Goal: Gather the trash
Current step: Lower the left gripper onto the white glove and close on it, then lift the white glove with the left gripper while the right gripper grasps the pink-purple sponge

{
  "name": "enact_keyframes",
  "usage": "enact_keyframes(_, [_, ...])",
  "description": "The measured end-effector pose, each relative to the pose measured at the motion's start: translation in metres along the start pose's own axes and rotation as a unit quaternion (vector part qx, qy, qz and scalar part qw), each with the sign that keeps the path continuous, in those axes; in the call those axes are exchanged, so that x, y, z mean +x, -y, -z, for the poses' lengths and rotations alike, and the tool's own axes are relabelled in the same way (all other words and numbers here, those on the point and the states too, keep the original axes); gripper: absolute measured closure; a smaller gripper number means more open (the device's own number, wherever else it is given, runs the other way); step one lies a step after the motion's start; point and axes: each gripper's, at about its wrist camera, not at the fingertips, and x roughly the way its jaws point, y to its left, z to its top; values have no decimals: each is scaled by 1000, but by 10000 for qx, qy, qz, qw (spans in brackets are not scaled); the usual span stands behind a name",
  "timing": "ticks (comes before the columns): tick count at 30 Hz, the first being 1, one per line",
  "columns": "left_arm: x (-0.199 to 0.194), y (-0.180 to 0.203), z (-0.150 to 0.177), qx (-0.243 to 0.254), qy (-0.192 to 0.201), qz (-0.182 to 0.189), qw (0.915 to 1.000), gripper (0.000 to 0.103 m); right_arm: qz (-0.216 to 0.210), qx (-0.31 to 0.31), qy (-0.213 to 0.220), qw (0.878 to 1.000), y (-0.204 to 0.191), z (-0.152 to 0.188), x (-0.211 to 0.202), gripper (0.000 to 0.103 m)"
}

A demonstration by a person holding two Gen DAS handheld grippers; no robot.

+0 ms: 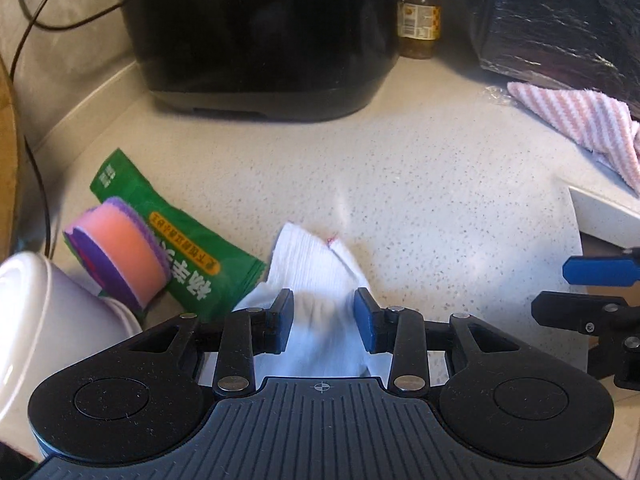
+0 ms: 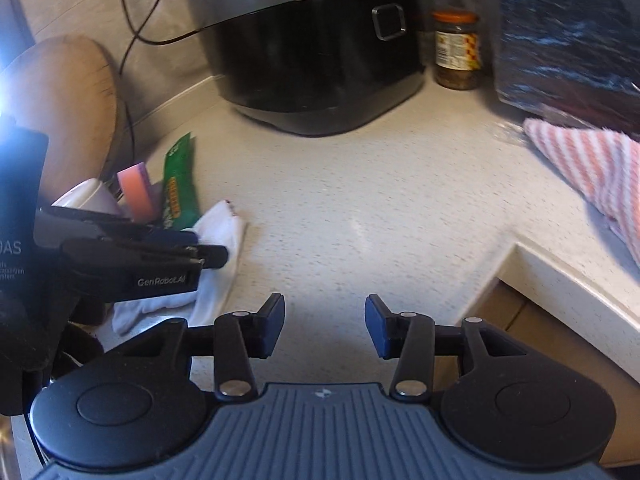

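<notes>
A crumpled white tissue (image 1: 320,276) lies on the speckled counter, between the open fingers of my left gripper (image 1: 324,316); the pads stand on either side of it, apart from it. It also shows in the right wrist view (image 2: 218,248), partly behind the left gripper (image 2: 208,258). A green snack wrapper (image 1: 180,240) lies just left of the tissue, also seen in the right wrist view (image 2: 180,184). My right gripper (image 2: 325,326) is open and empty above bare counter, right of the tissue; its fingers (image 1: 596,272) show at the right edge of the left wrist view.
A pink and purple sponge (image 1: 120,252) leans on a white bowl (image 1: 48,320) at left. A black rice cooker (image 1: 260,32), a jar (image 1: 419,20) and a black bag (image 1: 560,20) stand at the back. A pink striped cloth (image 1: 580,128) lies right. The counter edge (image 2: 560,280) drops at right.
</notes>
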Motion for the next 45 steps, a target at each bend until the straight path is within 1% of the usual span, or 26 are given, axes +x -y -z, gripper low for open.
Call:
enact_keyframes(4, [-1,-12,1,-395,-124,445,9982,65,-62,89,-76,9999,3,3,-1,58])
enact_keyframes(7, [-5,-10,5,-451,-128,609,9970,65,-111,25,-96,9999,1,6,-2,58])
enact_keyframes(10, [-8,-4,8,-347,-75,527,9980,64,-105,-25,-123,9999,-1,7,-1,58])
enact_keyframes(16, [-4,10,3,-133,-20,342,9993,58,-80,-49,-165,9998,1,10,-1,58])
enact_keyframes(24, [-1,9,1,-173,9,278,9995,58,-154,-5,-302,9994,3,18,1,58])
enact_keyframes(26, [-1,10,2,-124,47,270,9995,58,-157,-52,-301,9994,3,20,0,56])
enact_keyframes(29, [0,11,1,-181,30,259,9995,59,-210,-79,-296,9993,3,21,-1,56])
enact_keyframes(30, [0,10,1,-212,41,233,9995,63,-211,-82,-282,9993,3,21,-1,56])
enact_keyframes(31, [-1,10,2,-237,76,183,9995,71,-216,-82,-268,9994,4,20,-1,56])
enact_keyframes(32, [-1,9,3,-259,127,129,9995,76,-229,-83,-247,9994,4,20,-2,56])
enact_keyframes(33, [-1,7,4,-289,178,106,9994,83,-237,-98,-220,9994,5,18,-2,56])
enact_keyframes(34, [-2,5,5,-343,217,117,9991,87,-226,-133,-193,9995,4,17,-3,56])
enact_keyframes(36, [-3,-1,5,-541,277,197,9980,89,-185,-245,-114,9995,3,13,-5,56])
enact_keyframes(39, [-13,-9,8,-769,500,160,9957,90,-128,-396,52,9991,1,6,-8,56])
enact_keyframes(42, [-31,-12,12,-790,773,144,9938,90,-116,-417,143,9990,1,-1,-7,56])
enact_keyframes(45, [-47,-15,19,-832,912,154,9922,90,-95,-460,142,9988,-2,-8,0,56])
